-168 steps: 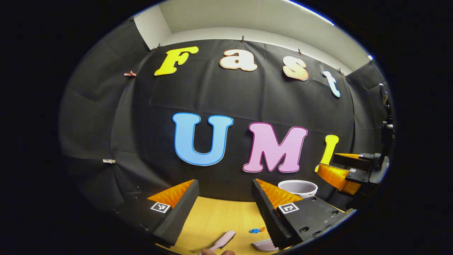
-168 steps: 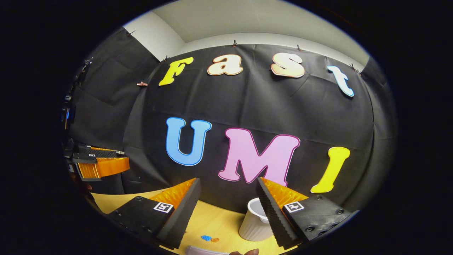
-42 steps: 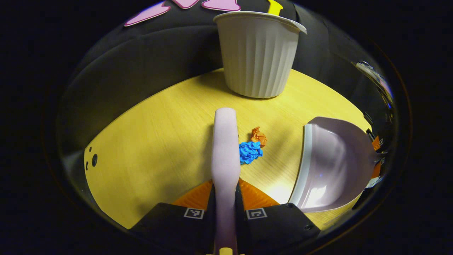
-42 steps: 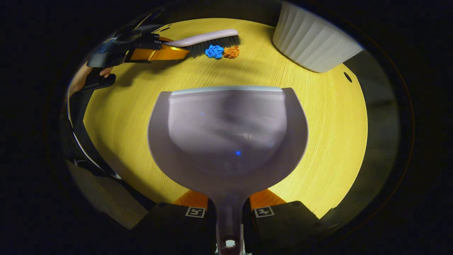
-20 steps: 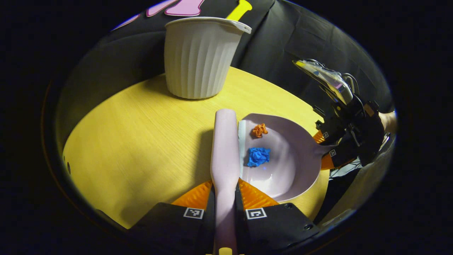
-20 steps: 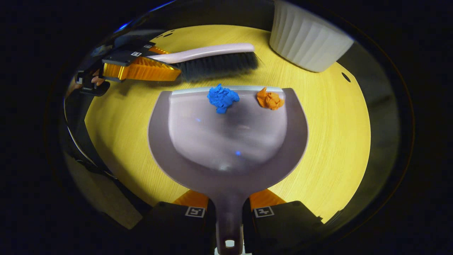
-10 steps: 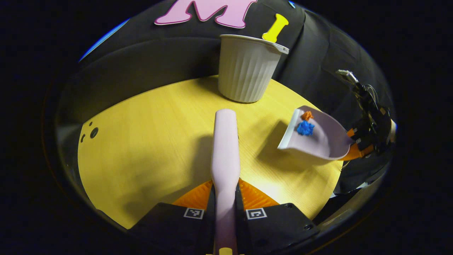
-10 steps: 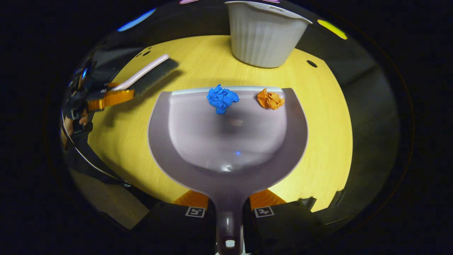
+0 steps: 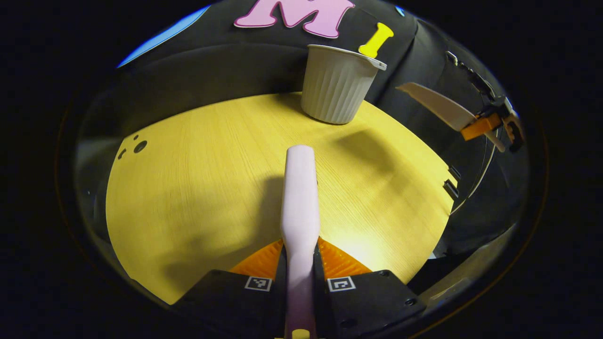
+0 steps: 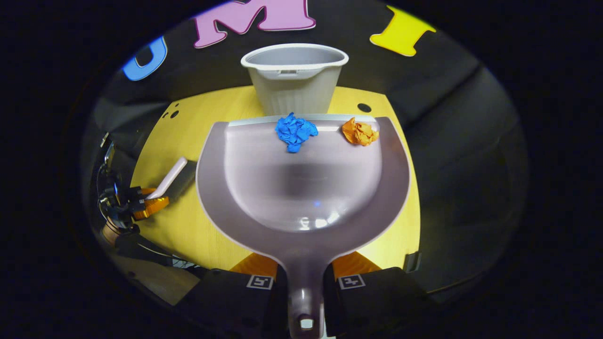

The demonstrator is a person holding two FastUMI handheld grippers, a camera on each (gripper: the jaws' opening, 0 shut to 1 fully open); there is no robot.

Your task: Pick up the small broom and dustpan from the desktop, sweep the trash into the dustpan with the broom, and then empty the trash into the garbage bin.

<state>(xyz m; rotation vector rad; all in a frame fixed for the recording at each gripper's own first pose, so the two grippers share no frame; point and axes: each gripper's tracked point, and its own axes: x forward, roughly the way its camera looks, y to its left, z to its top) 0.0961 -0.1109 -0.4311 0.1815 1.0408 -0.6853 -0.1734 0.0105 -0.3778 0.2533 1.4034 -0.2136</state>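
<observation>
- Your left gripper [image 9: 299,263] squeezes the handle of the small broom [image 9: 299,197] tight between both fingers. The broom points away from you, over the yellow desktop [image 9: 198,179].
- Your right gripper [image 10: 305,282] is clenched on the handle of the dustpan [image 10: 301,197]. The pan is lifted up off the desktop.
- Two bits of trash sit in the dustpan, near its far edge. The blue paper ball [image 10: 295,131] is on the left and the orange paper ball [image 10: 360,132] is on the right. They are a little apart.
- The garbage bin [image 10: 294,77] stands upright at the far side of the desktop, just past the dustpan's front edge in the right gripper view.
- In the left gripper view, the bin is far off and the dustpan is up in the air to its right.
</observation>
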